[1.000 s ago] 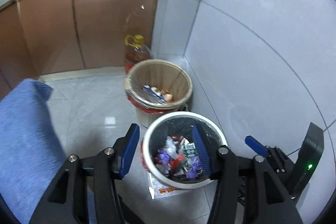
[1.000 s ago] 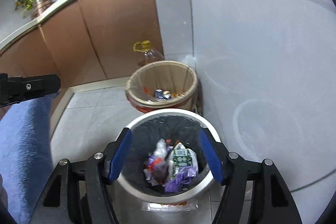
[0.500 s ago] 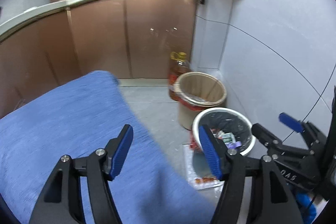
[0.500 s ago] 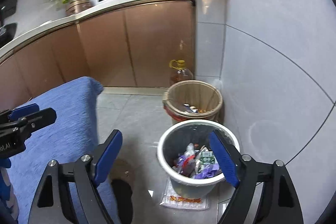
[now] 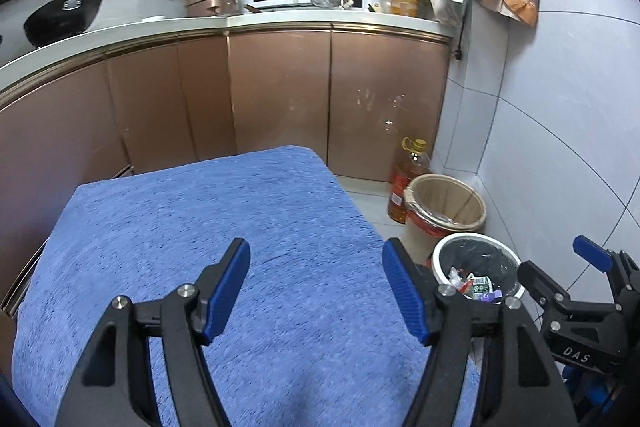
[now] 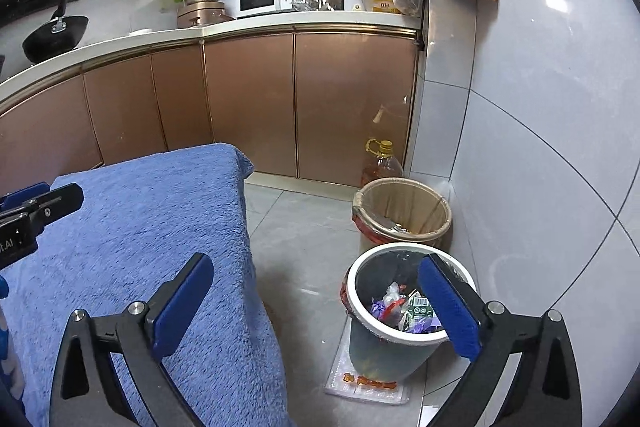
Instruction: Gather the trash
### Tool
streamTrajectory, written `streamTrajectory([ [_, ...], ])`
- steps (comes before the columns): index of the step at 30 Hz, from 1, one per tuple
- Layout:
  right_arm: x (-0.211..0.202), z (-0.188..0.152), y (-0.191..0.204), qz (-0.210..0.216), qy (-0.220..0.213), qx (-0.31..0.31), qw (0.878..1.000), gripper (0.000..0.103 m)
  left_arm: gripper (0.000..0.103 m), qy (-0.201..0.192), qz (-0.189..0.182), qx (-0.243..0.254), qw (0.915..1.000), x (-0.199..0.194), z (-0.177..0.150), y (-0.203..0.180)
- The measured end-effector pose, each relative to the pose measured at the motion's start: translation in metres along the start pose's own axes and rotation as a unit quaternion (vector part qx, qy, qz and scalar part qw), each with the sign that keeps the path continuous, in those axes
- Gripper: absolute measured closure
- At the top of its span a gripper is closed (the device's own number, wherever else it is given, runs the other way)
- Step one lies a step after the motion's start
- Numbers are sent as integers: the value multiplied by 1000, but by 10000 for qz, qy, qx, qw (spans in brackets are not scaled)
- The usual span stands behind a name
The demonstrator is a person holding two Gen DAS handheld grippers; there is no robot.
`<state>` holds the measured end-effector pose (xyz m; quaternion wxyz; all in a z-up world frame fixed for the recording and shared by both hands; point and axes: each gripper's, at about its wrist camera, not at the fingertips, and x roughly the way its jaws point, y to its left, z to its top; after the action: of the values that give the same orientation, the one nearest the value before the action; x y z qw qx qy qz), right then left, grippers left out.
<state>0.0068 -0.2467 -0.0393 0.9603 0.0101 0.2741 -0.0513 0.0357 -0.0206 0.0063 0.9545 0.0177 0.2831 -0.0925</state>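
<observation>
A grey bin with a white rim (image 6: 356, 281) (image 5: 442, 250) stands on the floor by the tiled wall, holding several crumpled wrappers (image 6: 404, 309) (image 5: 474, 283). My left gripper (image 5: 316, 285) hovers over the blue cloth (image 5: 224, 227), jaws opening, nothing between them. My right gripper (image 6: 316, 303) is above the cloth's edge and the floor, jaws opening wide and empty; its right finger overlaps the bin's rim in view. Each gripper shows at the other view's edge: the right gripper (image 5: 576, 287), the left gripper (image 6: 36, 211).
A tan bin with a red bag (image 6: 402, 213) (image 5: 444, 205) stands behind the grey one, and an oil bottle (image 6: 382, 163) sits in the corner. Brown cabinets (image 6: 256, 99) run along the back. A flat plastic packet (image 6: 368, 383) lies under the grey bin. Grey floor tiles (image 6: 304, 239) separate cloth and bins.
Both grippers have pulled back and up from right above the grey bin toward the blue cloth. Both jaws have spread wider. The kitchen counter has come into view.
</observation>
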Motion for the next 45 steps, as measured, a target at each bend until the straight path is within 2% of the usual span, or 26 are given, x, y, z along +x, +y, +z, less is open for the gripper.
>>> streamTrajectory([
  [18,-20,-10,13,-214,-156,-48,9996,0,36,-358,552,-49,9978,-21,-10,6],
  [31,-15,-10,12,-257,-83,-54,9996,0,36,-297,755,-3,9967,-17,-10,7],
  [45,-11,-10,7,-262,-31,-19,9997,0,36,-316,812,93,9962,-15,-9,3],
])
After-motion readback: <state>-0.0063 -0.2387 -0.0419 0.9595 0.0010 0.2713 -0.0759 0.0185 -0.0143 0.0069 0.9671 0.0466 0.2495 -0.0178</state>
